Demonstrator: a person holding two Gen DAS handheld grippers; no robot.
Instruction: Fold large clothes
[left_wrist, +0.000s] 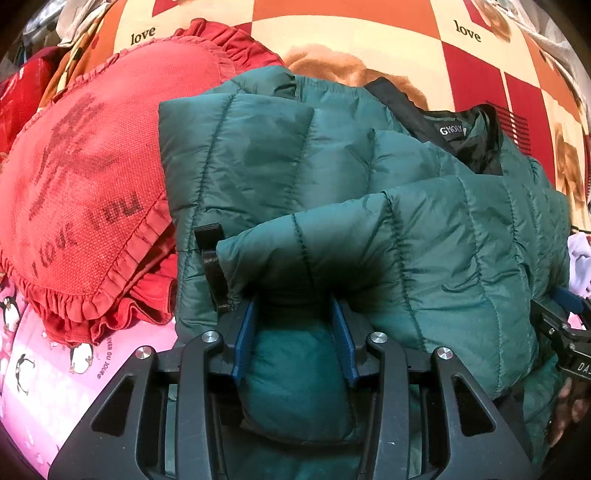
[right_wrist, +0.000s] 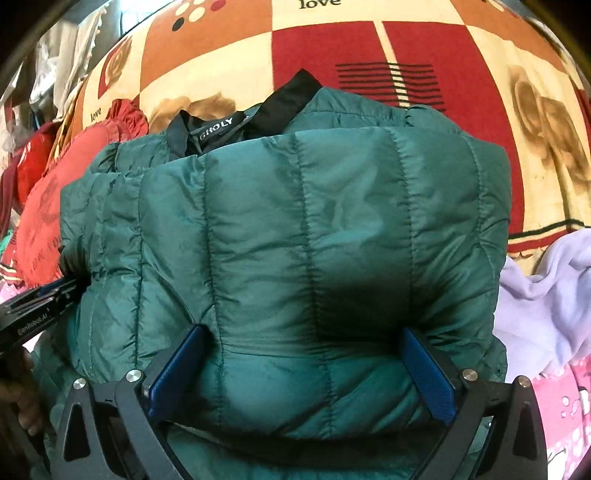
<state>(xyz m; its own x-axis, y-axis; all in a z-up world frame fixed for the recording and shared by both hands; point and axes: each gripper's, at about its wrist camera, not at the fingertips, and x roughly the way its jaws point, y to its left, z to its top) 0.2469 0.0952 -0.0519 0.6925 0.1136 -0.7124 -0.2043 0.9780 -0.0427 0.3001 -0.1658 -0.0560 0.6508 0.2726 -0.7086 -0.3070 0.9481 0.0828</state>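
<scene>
A dark green quilted puffer jacket (left_wrist: 369, 177) lies folded on the bed, its black collar and label (left_wrist: 450, 131) at the far side. My left gripper (left_wrist: 294, 341) is shut on a thick fold at the jacket's near edge, which bulges between the blue pads (left_wrist: 243, 343). In the right wrist view the same jacket (right_wrist: 295, 221) fills the middle. My right gripper (right_wrist: 303, 373) stands wide open, its blue pads (right_wrist: 428, 373) flanking the padded near edge without squeezing it. The left gripper's body (right_wrist: 40, 302) shows at the left edge there.
A red frilled heart-shaped cushion (left_wrist: 85, 177) lies just left of the jacket, partly under it. The bed carries a red, orange and cream checked blanket (left_wrist: 369, 33). A pink penguin-print sheet (left_wrist: 48, 369) is at the near left, and a lilac cloth (right_wrist: 546, 277) at the right.
</scene>
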